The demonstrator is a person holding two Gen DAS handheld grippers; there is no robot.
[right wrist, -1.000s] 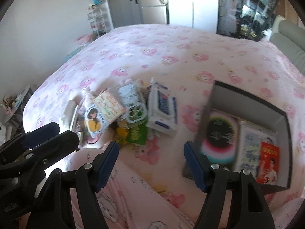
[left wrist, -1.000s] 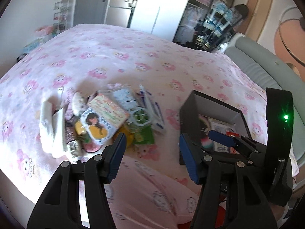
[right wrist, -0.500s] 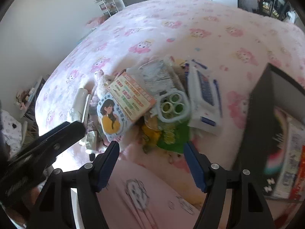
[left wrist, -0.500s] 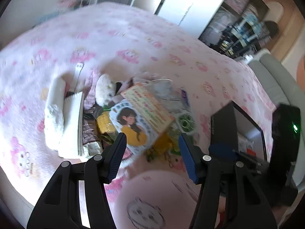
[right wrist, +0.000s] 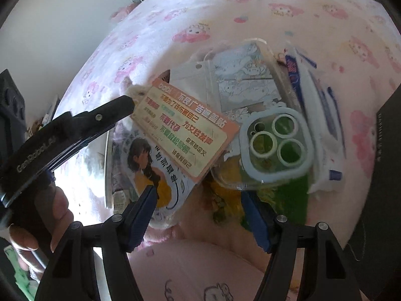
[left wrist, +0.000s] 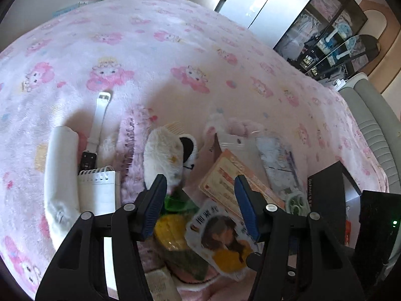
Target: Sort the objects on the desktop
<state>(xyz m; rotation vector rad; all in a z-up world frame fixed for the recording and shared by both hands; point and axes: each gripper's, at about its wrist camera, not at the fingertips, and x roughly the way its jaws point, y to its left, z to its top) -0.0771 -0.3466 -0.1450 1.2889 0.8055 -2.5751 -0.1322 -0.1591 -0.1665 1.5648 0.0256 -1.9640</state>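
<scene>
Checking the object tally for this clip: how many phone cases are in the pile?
1. A clear phone case with three pale camera rings lies on the green and yellow packets, between the orange card and the wipes pack. Others may be buried.

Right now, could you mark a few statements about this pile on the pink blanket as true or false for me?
1. The peach card lies partly over the cut-out of a dark-haired girl. True.
2. The right gripper is clamped on the clear phone case. False: its jaws are open and hold nothing.
3. The spiral notepad lies beside a rolled white cloth. True.
4. The white watch strap sits inside the black box. False: it lies on the blanket, far from the box.
5. The left gripper grips the white plush toy. False: nothing is gripped.
</scene>
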